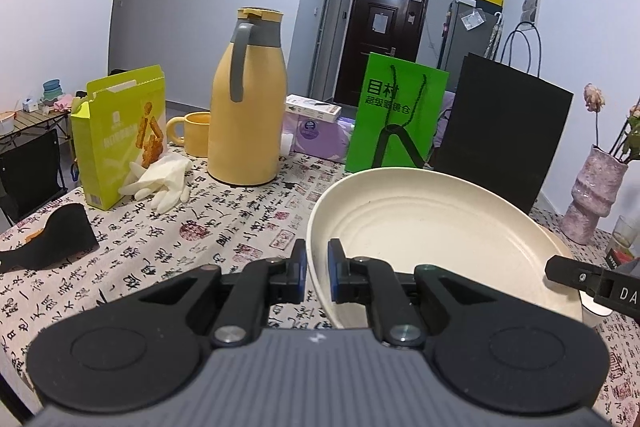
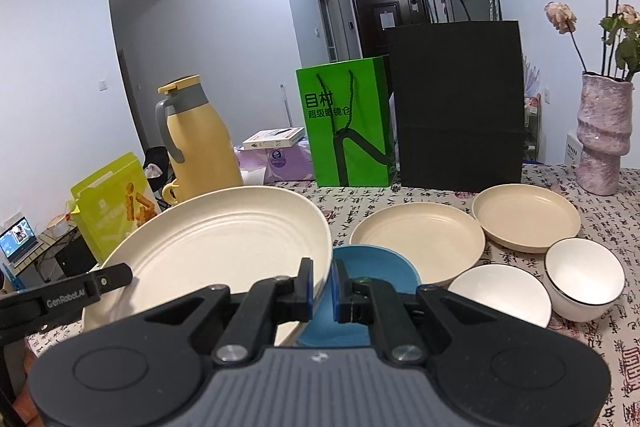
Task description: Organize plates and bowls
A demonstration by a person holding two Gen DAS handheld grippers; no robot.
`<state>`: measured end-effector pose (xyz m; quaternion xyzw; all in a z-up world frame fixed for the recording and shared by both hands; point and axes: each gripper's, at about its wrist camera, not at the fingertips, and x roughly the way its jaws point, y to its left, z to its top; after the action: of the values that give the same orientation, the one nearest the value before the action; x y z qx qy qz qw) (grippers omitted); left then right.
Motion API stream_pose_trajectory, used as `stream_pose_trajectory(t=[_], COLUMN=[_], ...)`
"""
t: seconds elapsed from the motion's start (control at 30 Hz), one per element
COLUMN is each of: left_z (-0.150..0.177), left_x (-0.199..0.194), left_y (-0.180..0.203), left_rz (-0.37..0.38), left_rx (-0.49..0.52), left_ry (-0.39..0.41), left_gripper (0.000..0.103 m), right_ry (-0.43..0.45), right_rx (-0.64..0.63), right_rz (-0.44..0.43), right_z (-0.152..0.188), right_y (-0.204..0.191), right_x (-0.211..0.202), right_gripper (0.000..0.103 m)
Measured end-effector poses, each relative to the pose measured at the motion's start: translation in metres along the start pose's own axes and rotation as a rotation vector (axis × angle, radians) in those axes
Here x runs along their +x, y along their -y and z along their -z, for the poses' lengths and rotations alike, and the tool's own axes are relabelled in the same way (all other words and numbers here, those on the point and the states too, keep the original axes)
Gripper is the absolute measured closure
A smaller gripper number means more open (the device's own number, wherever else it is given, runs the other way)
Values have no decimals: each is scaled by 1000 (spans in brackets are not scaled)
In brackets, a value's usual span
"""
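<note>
Pads of our left gripper (image 1: 317,269) pinch the near-left rim of the large cream plate (image 1: 432,227), and our right gripper (image 2: 321,285) clamps its opposite rim, so we carry the plate tilted between both hands above the table (image 2: 600,307). Just right of it and lower lies the blue plate (image 2: 372,267), empty. Beyond that sit two empty cream plates (image 2: 420,239), touching. Two white bowls (image 2: 500,295), also empty, sit right of the blue plate. We judge either stack nearer the right hand.
</note>
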<state>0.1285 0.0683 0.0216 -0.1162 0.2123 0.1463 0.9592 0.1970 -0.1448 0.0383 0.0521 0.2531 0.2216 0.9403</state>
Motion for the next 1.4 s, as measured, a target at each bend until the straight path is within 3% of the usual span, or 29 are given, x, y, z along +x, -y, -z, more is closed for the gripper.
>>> stream_pose_trajectory(t=[1.4], left_z=[49], left_x=[-22], left_y=[54], left_rz=[160], left_rx=[85], left_ry=[-53], left_gripper=[92], right_ry=[68], right_rx=[123], right_rz=[83], right_z=[52], right_y=[62], right_x=[-73], right_gripper=[93])
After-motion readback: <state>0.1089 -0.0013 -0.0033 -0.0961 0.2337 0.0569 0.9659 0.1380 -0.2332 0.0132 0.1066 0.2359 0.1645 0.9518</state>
